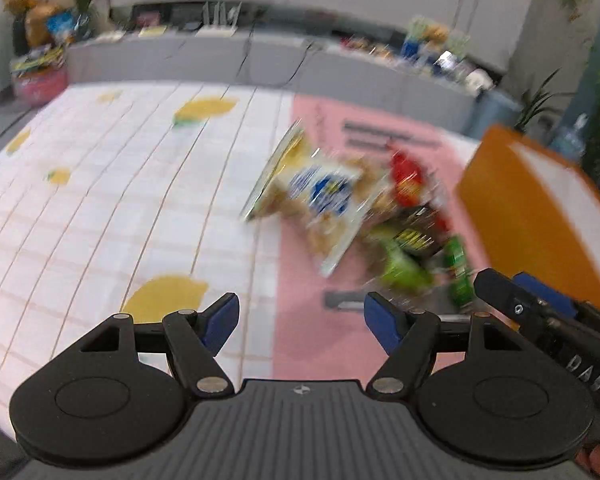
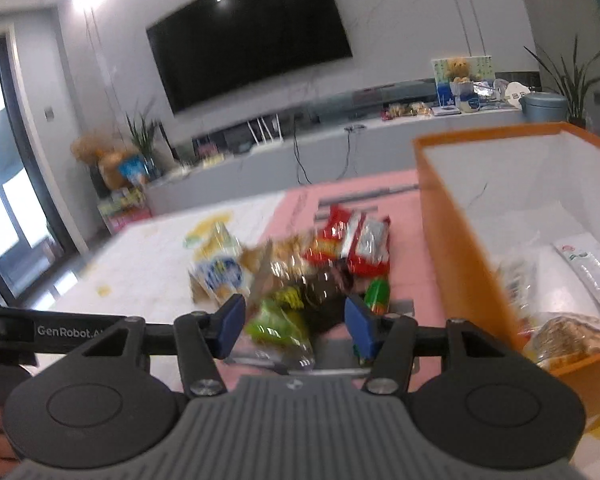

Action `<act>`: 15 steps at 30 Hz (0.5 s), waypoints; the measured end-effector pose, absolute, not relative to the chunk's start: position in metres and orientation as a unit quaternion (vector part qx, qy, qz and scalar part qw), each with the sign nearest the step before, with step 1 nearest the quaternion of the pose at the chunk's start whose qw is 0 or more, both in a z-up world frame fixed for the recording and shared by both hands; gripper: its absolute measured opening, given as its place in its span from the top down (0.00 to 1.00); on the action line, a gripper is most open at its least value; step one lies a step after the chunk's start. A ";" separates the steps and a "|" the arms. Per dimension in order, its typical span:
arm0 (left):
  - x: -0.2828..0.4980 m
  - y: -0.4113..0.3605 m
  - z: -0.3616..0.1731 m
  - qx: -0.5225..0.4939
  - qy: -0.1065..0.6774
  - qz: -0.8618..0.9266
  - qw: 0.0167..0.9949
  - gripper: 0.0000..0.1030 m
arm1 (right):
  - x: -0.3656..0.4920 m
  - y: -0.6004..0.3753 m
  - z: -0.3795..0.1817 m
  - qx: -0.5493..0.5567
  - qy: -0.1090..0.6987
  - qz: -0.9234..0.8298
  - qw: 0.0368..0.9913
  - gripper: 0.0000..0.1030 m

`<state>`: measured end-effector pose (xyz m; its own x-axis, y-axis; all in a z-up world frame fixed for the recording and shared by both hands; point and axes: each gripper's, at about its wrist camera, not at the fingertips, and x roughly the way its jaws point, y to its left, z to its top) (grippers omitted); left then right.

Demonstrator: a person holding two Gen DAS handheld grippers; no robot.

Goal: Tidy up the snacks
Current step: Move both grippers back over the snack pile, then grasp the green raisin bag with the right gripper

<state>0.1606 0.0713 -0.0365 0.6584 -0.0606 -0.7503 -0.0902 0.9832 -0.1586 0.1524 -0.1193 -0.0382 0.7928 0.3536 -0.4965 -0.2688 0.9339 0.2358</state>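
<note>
A pile of snack packets lies on the table: a blue-and-white cracker bag (image 1: 324,200) (image 2: 216,274), red packets (image 1: 408,180) (image 2: 352,240), a green packet (image 1: 404,268) (image 2: 276,324) and a dark packet (image 2: 320,292). An orange box (image 1: 540,200) (image 2: 460,248) stands to their right with several packets inside (image 2: 572,336). My left gripper (image 1: 300,318) is open and empty, short of the pile. My right gripper (image 2: 296,322) is open, its fingers on either side of the green packet, apart from it. The right gripper also shows at the left wrist view's right edge (image 1: 540,308).
The table has a white lemon-print cloth (image 1: 120,200) on the left and a pink mat (image 1: 312,320) under the snacks. Beyond the table stand a low grey cabinet (image 2: 260,160) with clutter, a wall TV (image 2: 252,36) and plants.
</note>
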 end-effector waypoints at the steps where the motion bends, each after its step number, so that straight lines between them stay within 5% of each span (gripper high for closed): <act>1: 0.165 0.074 -0.040 -0.101 0.421 0.002 0.901 0.19 | 0.154 -0.114 -0.044 0.057 0.277 0.160 0.946 0.46; 4: 0.173 0.082 -0.040 -0.120 0.434 -0.004 0.893 0.19 | 0.158 -0.105 -0.065 0.031 0.301 0.142 0.943 0.45; 7: 0.173 0.088 -0.030 -0.129 0.425 -0.016 0.896 0.19 | 0.159 -0.104 -0.080 0.042 0.309 0.125 0.942 0.34; 15: 0.181 0.100 -0.026 -0.156 0.424 -0.004 0.892 0.19 | 0.154 -0.077 -0.078 0.042 0.247 0.152 0.956 0.21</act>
<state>0.1805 0.1005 -0.0263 0.6403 -0.1386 -0.7555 -0.1255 0.9515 -0.2809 0.1544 -0.0768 -0.0777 0.8312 0.3119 -0.4602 -0.2705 0.9501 0.1552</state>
